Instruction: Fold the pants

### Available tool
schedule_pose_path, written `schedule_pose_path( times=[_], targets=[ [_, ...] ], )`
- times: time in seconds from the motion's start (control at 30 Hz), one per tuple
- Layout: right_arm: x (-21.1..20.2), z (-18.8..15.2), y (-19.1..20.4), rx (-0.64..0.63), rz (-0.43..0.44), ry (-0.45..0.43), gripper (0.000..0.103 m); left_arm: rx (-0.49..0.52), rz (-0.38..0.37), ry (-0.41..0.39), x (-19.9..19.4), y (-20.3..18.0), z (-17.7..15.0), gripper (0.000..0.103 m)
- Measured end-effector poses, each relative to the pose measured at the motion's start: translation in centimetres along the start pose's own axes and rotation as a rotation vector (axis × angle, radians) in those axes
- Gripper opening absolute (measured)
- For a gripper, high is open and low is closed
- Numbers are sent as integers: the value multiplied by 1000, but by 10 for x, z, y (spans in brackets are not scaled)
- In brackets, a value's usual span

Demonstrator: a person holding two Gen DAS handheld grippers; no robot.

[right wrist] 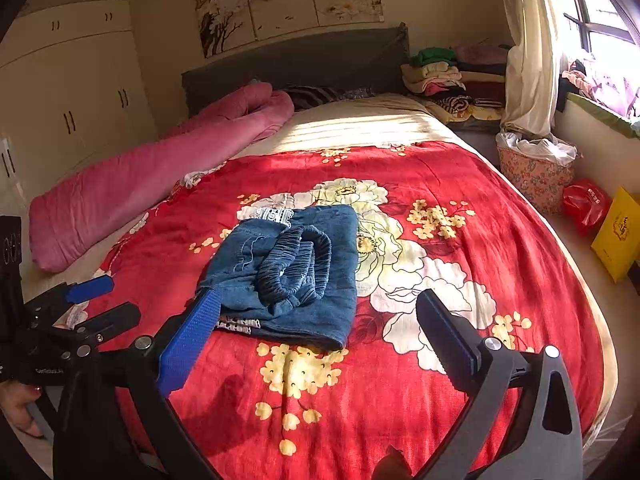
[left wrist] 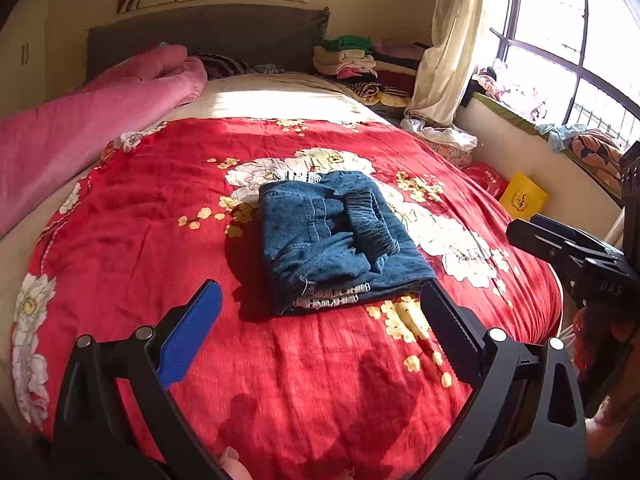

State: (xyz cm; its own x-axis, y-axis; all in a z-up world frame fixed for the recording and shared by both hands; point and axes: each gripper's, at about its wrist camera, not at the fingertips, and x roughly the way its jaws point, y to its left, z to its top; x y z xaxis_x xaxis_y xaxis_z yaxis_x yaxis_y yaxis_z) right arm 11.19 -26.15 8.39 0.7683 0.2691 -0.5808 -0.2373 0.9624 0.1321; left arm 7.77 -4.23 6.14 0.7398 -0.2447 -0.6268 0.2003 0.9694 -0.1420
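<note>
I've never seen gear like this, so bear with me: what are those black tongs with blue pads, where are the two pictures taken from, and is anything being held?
They are hand-held grippers, one in each of a person's hands, each carrying a camera that looks along its fingers. One picture looks out from the left gripper, the other from the right gripper. Both stand open and hold nothing. A folded pair of blue denim pants lies on the red floral quilt covering the bed.
</note>
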Motion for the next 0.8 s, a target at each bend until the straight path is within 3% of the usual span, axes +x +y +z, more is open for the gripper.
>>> schedule_pose_path(
  times=[0.33,0.8],
  targets=[
    [-19,-35,-3,9,-20,12,98,-13,26,35,-12,3,-36,93],
    [-13,-75,-6,10,-53,58,98,-28,33,93,-1,2,-68,93]
  ],
)
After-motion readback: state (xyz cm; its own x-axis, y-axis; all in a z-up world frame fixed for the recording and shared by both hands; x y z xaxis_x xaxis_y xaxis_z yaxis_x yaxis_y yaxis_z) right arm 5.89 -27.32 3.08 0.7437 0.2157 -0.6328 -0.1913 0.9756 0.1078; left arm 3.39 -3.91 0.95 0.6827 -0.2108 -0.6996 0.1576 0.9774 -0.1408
